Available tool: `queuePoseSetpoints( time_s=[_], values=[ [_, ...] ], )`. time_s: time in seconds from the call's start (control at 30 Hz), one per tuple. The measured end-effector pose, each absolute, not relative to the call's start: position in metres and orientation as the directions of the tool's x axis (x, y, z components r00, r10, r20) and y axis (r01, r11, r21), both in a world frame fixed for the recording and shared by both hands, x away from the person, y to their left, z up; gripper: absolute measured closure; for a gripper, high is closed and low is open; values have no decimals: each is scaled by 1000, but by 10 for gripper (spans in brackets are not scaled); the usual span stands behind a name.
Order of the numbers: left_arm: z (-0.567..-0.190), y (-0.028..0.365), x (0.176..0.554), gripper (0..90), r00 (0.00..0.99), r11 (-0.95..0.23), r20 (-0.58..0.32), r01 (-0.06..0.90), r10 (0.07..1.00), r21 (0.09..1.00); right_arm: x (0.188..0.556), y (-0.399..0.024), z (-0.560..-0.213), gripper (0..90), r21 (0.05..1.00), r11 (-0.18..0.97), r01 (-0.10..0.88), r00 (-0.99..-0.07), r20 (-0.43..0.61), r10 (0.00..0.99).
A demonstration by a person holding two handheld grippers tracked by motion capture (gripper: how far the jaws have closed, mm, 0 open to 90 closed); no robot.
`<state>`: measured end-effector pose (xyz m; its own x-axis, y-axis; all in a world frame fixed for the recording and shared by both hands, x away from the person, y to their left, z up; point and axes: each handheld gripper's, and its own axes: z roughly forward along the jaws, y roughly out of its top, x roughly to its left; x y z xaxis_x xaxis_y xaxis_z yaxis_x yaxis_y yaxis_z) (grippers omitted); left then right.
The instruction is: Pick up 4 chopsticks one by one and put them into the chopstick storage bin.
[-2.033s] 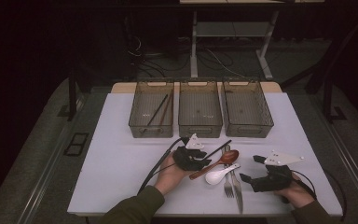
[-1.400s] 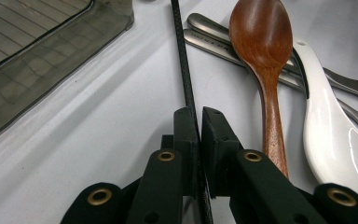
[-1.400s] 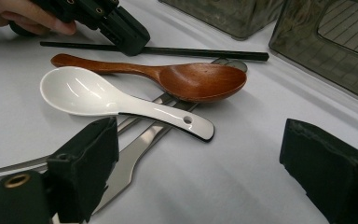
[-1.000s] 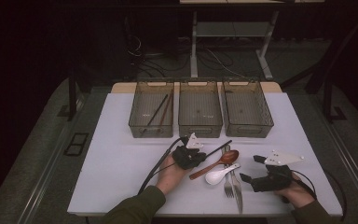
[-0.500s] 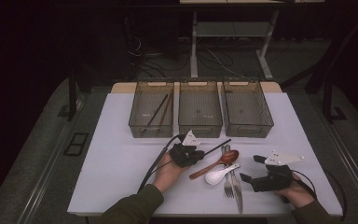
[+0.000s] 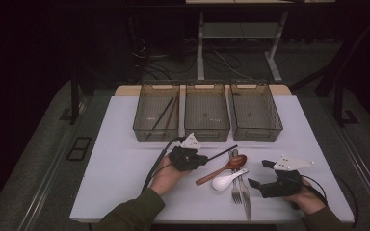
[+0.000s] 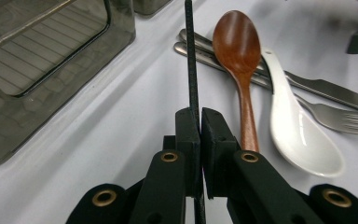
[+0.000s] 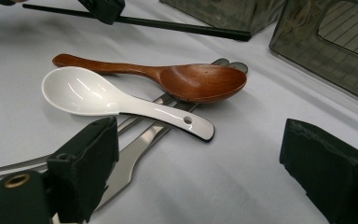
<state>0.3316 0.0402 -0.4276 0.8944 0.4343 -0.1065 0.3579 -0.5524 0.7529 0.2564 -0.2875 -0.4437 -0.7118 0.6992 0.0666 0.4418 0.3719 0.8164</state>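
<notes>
My left gripper (image 6: 200, 160) is shut on a thin black chopstick (image 6: 224, 152), which sticks out to the right above the table. In the left gripper view the chopstick (image 7: 191, 56) runs straight up from between the closed pads (image 7: 189, 126). Beside it lie a brown wooden spoon (image 6: 226, 166) and a white ceramic spoon (image 6: 226, 180) on top of a metal fork (image 6: 235, 190) and knife (image 6: 245, 195). My right gripper (image 6: 259, 173) rests open just right of this cutlery, nothing between its jaws. The wooden spoon (image 8: 191, 81) and white spoon (image 8: 88, 95) lie ahead of it.
Three smoky clear bins stand in a row at the back: the left bin (image 6: 139, 127) holds dark chopsticks (image 6: 166, 113), the middle bin (image 6: 207, 132) and right bin (image 6: 274, 127) look bare. The white table (image 6: 115, 178) has open room at left and front.
My left gripper has risen a little and drifted away from me with the chopstick still held. The right gripper has stayed where it was.
</notes>
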Motion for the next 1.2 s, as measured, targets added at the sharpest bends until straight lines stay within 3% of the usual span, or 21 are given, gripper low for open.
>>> queuePoseSetpoints(
  time_s=[1.2],
  values=[
    [-386, 92, 342, 855, 882, -509, -151, 389, 447, 768, 257, -287, -444, 115, 816, 374, 440, -713, 64, 698]
  ],
)
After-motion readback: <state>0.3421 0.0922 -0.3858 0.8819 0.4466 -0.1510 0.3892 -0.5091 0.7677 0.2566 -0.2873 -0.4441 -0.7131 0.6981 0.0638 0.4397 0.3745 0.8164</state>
